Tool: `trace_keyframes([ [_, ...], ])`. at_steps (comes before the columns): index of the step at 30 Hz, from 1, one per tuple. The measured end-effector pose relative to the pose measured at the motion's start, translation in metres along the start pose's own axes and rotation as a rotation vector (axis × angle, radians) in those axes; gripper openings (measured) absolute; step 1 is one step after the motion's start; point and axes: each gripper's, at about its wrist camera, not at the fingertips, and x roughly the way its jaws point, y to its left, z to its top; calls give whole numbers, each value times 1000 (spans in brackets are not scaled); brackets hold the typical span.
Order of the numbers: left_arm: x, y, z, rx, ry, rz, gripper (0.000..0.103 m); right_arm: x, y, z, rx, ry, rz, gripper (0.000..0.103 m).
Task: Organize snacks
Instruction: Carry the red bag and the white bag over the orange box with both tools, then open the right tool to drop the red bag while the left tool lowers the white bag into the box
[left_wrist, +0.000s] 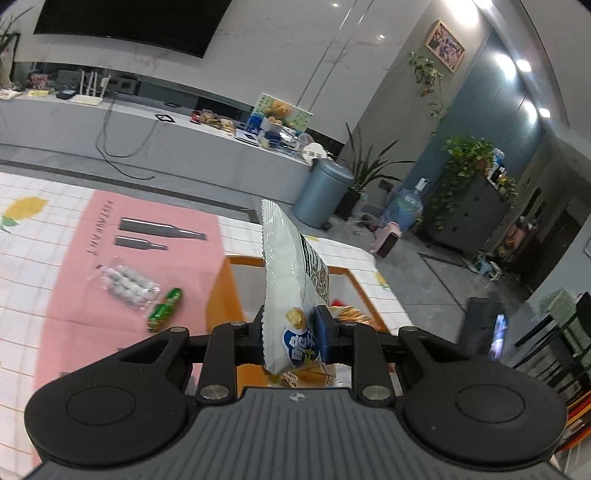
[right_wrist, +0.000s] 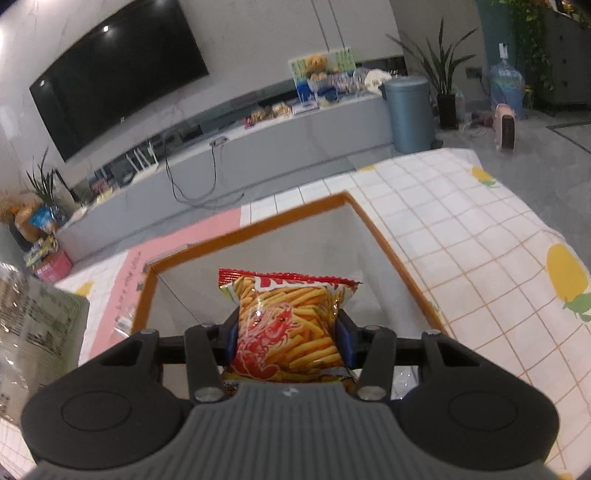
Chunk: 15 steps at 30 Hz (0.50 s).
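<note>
My left gripper (left_wrist: 291, 332) is shut on a white chip bag (left_wrist: 291, 280), held upright on edge above the orange-rimmed box (left_wrist: 221, 291). My right gripper (right_wrist: 288, 336) is shut on a red and yellow shrimp-stick bag (right_wrist: 291, 317), held over the same box (right_wrist: 373, 225), whose white inside shows beneath it. On the pink mat (left_wrist: 85, 254) to the left of the box lie a clear packet of white round sweets (left_wrist: 127, 284) and a small green snack packet (left_wrist: 164, 308). Another snack packet (left_wrist: 347, 314) shows inside the box behind the left gripper.
The table has a white checked cloth with lemon prints (right_wrist: 480, 240). A clear printed bag (right_wrist: 33, 325) is at the left edge of the right wrist view. Beyond the table are a grey TV bench (left_wrist: 184, 147), a blue bin (left_wrist: 325, 192) and floor plants.
</note>
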Motion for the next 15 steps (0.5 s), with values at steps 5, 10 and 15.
trace_keyframes([
  [5,10,-2,-2,-1,1,-19,27,14,2,-2,-85,26,-82,48],
  [10,16,0,-9,-11,21,-29,27,28,-4,2,-92,76,-84,48],
  [15,14,3,-15,-31,33,-34,27,28,-1,1,-115,79,-100,52],
])
